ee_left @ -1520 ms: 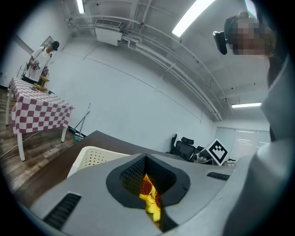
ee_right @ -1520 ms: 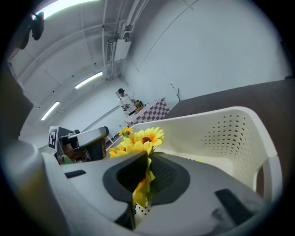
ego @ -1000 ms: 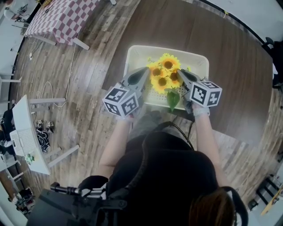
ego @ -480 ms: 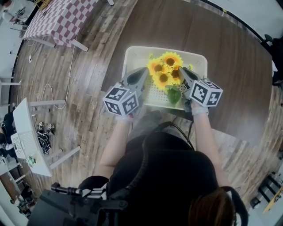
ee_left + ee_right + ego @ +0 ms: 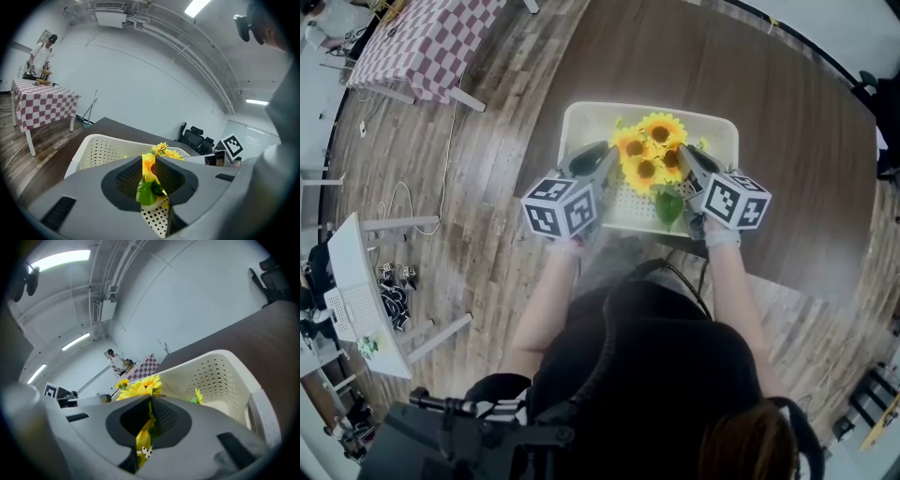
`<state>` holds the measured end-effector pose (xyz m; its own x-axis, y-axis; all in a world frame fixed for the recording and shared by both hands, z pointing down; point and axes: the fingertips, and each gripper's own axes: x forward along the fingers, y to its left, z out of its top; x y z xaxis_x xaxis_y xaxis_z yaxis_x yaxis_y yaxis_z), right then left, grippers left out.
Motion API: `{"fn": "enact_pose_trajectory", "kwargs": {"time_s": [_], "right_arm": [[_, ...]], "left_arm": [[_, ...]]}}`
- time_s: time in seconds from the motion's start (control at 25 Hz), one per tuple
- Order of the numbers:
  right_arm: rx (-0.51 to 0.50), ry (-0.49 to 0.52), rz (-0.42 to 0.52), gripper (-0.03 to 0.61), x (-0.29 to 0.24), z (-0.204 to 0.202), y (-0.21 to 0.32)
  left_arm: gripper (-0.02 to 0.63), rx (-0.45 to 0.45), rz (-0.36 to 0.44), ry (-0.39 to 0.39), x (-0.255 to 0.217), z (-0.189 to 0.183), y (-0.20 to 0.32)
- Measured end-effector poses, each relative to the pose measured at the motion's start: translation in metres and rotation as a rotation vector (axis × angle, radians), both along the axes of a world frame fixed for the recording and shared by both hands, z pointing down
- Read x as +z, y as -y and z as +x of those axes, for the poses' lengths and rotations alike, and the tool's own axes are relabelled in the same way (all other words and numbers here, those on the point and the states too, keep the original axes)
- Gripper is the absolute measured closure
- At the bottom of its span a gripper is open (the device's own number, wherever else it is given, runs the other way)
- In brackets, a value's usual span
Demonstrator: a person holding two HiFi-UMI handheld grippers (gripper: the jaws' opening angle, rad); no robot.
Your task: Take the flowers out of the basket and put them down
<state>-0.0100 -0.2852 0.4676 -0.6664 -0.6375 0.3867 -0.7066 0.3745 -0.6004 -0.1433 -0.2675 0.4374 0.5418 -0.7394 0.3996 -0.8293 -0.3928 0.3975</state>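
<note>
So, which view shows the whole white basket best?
The head view: it looks down on the basket, showing most of its rim. The two gripper views show only part of its perforated wall behind the flowers.

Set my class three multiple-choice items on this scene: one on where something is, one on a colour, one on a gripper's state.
1. Where are the flowers?
A. on the checked cloth
B. at the white basket
C. on the floor

2. What colour are their petals?
A. red
B. white
C. yellow

3. How do the right gripper's jaws stand?
A. closed on the flowers
B. wide apart and empty
C. out of view

Answers: 1 B, the head view shows them over the basket. 2 C, the petals are yellow in every view. 3 A, the right gripper view shows the jaws together with a petal and stem pinched between them.
</note>
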Motion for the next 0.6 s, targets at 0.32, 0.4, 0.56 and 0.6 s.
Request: {"fn": "enact_pose_trajectory", "kwargs": {"time_s": [0.32,0.4,0.56,0.6], "right_arm": [[0.009,0.013,-0.01,0.574,0.003,0.004,0.0],[0.013,0.015,-0.009,0.574,0.001,0.003,0.0],[0.019,0.019,-0.015,0.574,0.004,0.003,0.001],[0.019,0.019,-0.015,0.574,0.005,0.002,0.001]], "left_arm": [[0.411,-0.016,-0.108,-0.007,0.015,0.002,0.006],[0.411,-0.02,-0.136,-0.031,0.02,0.002,0.006],[0.411,-0.017,-0.171,-0.086,0.026,0.003,0.008],[0.411,-0.011,-0.177,-0.089,0.028,0.004,0.009]]}}
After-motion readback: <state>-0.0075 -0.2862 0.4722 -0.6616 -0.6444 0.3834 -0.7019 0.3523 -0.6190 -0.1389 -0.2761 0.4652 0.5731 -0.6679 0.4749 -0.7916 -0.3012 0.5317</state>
